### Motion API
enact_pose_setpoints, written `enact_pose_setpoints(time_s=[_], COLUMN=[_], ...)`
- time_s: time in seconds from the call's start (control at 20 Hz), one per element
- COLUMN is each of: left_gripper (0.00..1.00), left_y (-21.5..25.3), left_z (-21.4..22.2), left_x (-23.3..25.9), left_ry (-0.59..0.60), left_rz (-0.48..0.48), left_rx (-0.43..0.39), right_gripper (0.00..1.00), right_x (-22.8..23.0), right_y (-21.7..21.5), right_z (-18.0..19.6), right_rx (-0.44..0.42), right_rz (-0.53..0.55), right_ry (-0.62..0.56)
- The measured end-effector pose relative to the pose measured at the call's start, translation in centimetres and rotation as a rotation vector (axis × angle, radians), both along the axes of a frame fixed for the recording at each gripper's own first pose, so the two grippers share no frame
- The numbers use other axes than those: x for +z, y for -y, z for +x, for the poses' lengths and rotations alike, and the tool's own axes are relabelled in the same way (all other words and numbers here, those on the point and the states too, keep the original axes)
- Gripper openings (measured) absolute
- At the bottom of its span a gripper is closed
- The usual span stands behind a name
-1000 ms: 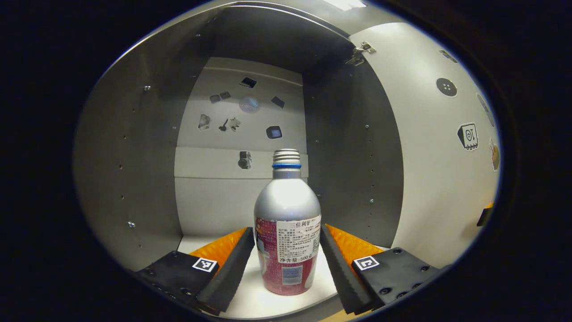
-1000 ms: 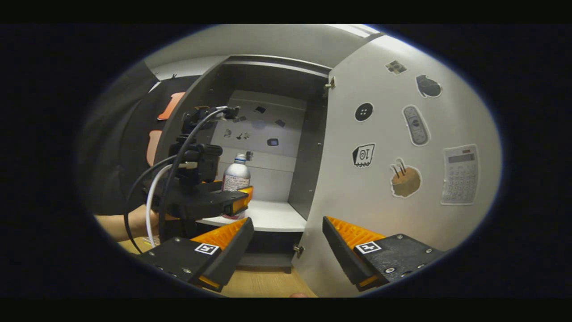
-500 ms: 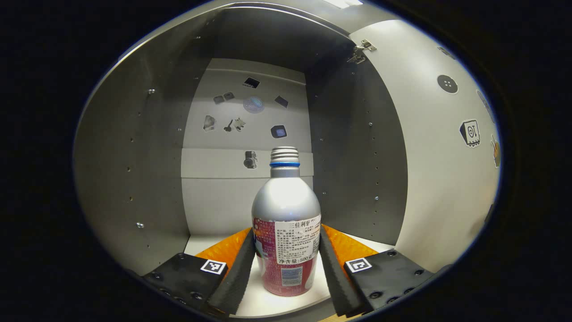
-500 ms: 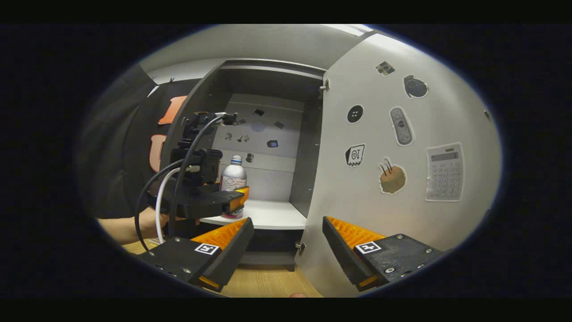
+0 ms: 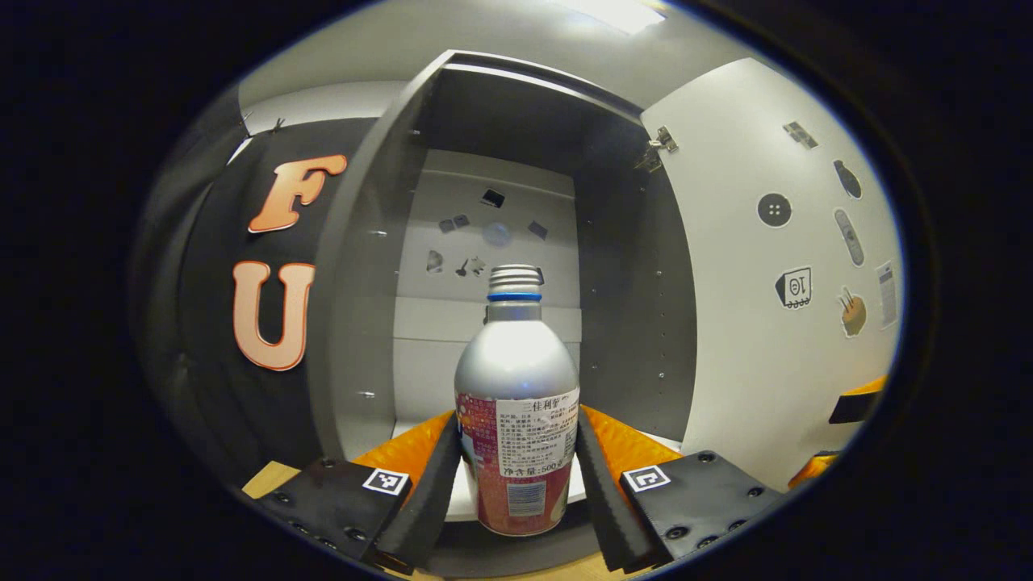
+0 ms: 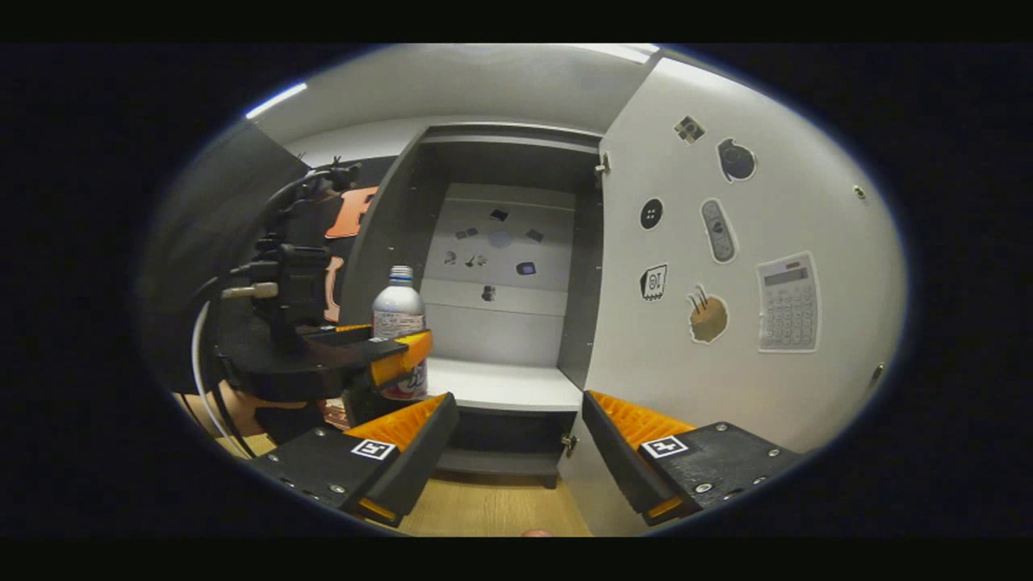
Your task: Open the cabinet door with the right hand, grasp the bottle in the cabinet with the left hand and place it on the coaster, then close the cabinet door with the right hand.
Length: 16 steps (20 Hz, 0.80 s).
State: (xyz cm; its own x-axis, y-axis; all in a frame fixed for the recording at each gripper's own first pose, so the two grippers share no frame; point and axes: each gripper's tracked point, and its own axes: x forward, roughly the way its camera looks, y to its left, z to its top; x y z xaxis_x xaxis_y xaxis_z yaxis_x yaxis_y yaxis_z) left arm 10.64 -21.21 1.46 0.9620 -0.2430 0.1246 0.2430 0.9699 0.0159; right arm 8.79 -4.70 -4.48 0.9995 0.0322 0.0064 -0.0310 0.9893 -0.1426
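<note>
A: Left gripper view. What does the left gripper point(image 5: 516, 476) hold?

B: The bottle point(image 5: 516, 403). Both black finger pads point(image 5: 428, 492) press against the sides of its red label, so the fingers are clamped on it. The bottle stands upright, with a silver shoulder, a blue ring below the threaded neck and no cap.

A: And where is the bottle relative to the cabinet point(image 5: 379, 266)?

B: At the cabinet's open front. Its base shows below the front edge of the white shelf point(image 5: 420, 468), in front of the dark band under it. Stickers mark the back panel of the compartment. The cabinet door point(image 5: 767, 339) stands swung open on the right side of this view, hinged at its upper corner, with stickers on its inner face.

A: Right gripper view. State of the right gripper point(image 6: 520, 452)?

B: Its fingers are spread wide apart with nothing between them; the wooden floor point(image 6: 484, 508) and the cabinet's base show through the gap.

A: What else appears there?

B: The left gripper point(image 6: 395, 367) appears at left, with cables and a hand point(image 6: 234, 403) behind it, carrying the bottle point(image 6: 398, 311) upright just in front of the shelf point(image 6: 500, 387), near the cabinet's left wall. The open cabinet door point(image 6: 726, 266) is to the right, close beside the right finger; whether they touch cannot be told.
</note>
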Motion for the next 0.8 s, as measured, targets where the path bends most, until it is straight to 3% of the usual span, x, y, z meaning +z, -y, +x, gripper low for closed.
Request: enact_pose_setpoints(time_s=[0.15,0.3,0.6,0.8], left_gripper=[0.8,0.81,0.81,0.81], left_y=[-2.6,-4.7,-8.0,-10.2], left_z=[-3.6,-6.9,-12.6,-16.0], left_x=[-1.4,-3.0,-6.9,-11.5], left_ry=[-0.005,-0.023,-0.036,-0.082], left_rz=[0.035,0.053,0.078,0.061], left_rx=[0.044,0.054,0.003,-0.039], right_gripper=[0.95,0.95,0.95,0.95], right_x=[-0.7,-1.2,-0.5,-2.2], right_y=[-0.9,-1.7,-5.9,-8.3], right_z=[-0.5,-1.5,-5.5,-8.5], right_rx=[0.041,0.019,0.004,-0.032], right_rz=[0.032,0.059,0.107,0.13], right_ry=[-0.003,-0.014,0.041,0.005])
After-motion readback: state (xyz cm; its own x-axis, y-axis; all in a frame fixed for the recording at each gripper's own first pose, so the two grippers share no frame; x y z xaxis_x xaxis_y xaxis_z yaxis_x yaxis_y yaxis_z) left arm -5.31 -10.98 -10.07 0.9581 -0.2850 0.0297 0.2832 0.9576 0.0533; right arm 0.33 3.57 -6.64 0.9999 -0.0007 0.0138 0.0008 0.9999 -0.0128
